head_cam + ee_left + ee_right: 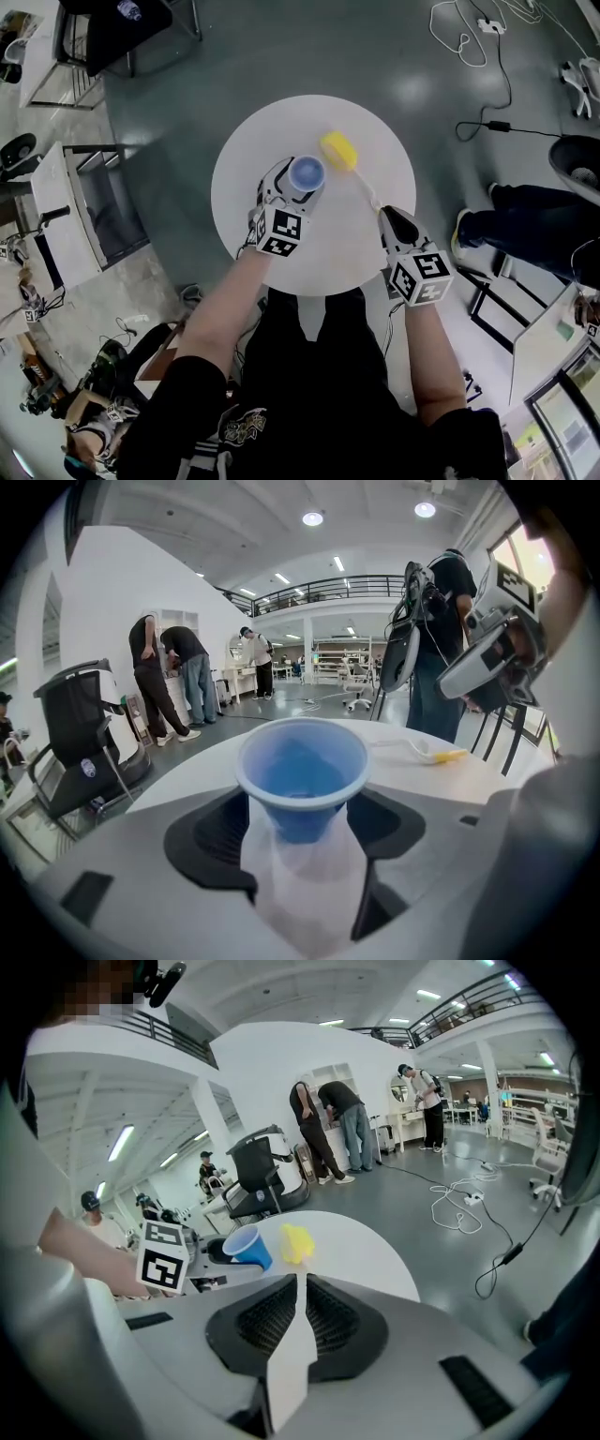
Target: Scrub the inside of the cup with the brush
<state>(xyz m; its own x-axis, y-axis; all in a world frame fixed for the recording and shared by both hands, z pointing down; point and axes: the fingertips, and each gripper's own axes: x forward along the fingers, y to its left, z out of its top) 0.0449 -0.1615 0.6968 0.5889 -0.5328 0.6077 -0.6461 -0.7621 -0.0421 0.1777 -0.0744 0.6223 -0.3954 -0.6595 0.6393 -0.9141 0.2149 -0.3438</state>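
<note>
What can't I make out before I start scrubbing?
1. Cup base: in the left gripper view the left gripper jaws cover it; in the head view it is hidden below the rim.
2. Brush head's scrubbing face: too small in the head and right gripper views.
3. Whether the cup touches the table: no view shows it.
</note>
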